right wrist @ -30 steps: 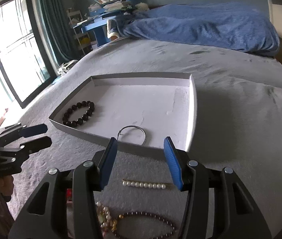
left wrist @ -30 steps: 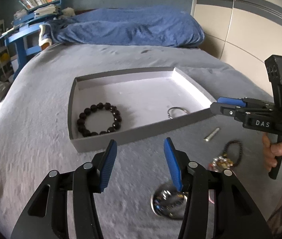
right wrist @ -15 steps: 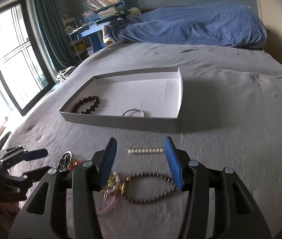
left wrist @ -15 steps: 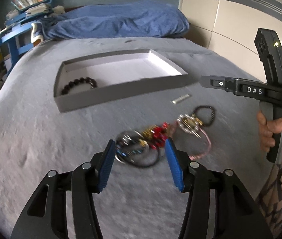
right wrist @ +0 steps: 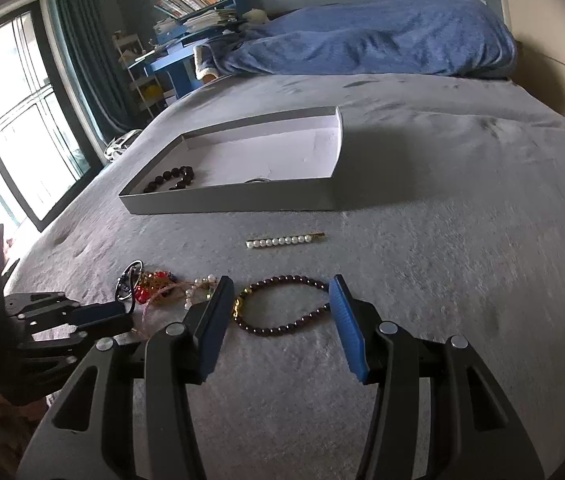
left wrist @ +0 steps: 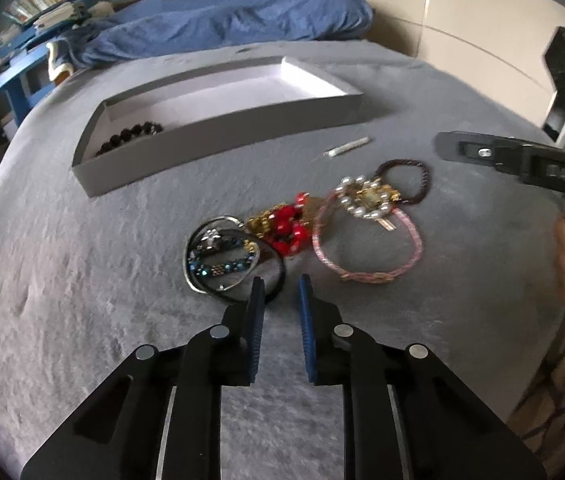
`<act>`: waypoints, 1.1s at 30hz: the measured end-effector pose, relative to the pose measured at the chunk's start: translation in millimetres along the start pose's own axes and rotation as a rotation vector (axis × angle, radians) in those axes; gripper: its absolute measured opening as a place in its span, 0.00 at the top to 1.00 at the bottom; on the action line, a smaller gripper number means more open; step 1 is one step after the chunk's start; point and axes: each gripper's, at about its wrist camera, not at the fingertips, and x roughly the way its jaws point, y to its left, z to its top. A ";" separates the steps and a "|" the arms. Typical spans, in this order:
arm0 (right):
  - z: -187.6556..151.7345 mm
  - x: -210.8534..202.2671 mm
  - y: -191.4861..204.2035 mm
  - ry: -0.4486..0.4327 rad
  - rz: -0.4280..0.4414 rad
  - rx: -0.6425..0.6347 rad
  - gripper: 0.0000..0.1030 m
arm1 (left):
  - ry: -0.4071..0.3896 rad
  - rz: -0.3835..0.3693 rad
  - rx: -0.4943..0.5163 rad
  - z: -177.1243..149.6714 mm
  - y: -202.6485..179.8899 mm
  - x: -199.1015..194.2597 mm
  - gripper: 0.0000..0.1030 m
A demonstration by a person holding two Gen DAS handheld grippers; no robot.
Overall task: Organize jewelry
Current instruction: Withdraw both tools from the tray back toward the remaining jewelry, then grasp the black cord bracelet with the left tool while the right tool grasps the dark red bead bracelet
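A shallow grey box (left wrist: pixel 218 136) (right wrist: pixel 242 200) lies on the grey bed with a black bead bracelet (left wrist: pixel 130 138) (right wrist: pixel 170 178) inside. In front of it lies a jewelry pile: silver rings with a blue bracelet (left wrist: pixel 222 258), red beads (left wrist: pixel 286 232), a pearl brooch (left wrist: pixel 366 198), a pink bangle (left wrist: pixel 366 246), a dark bead bracelet (right wrist: pixel 282 306) and a pearl bar clip (right wrist: pixel 282 240). My left gripper (left wrist: pixel 280 292) has its jaws narrowed to a small gap, empty, at the near edge of the silver rings. My right gripper (right wrist: pixel 278 300) is open around the dark bracelet's near side.
A blue duvet (left wrist: pixel 222 16) lies at the head of the bed. A blue shelf with books (right wrist: pixel 186 12) and a window (right wrist: pixel 6 120) are to the left. A beige wardrobe (left wrist: pixel 462 20) stands on the right.
Both grippers have pulled back from the box and dropped toward the jewelry pile. My left gripper's jaws have narrowed from wide open. The right gripper stays open.
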 end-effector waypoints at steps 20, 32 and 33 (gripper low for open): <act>-14.2 15.5 -5.1 0.069 -0.032 -0.002 0.51 | -0.154 0.041 -0.137 -2.9 58.8 -60.1 0.96; -10.5 36.8 -9.6 0.101 -0.080 0.016 0.51 | -0.042 0.061 -0.248 -22.5 92.8 -31.1 0.88; -9.8 39.0 -9.6 0.104 -0.083 0.014 0.51 | -0.041 0.068 -0.255 -23.1 94.9 -30.2 0.85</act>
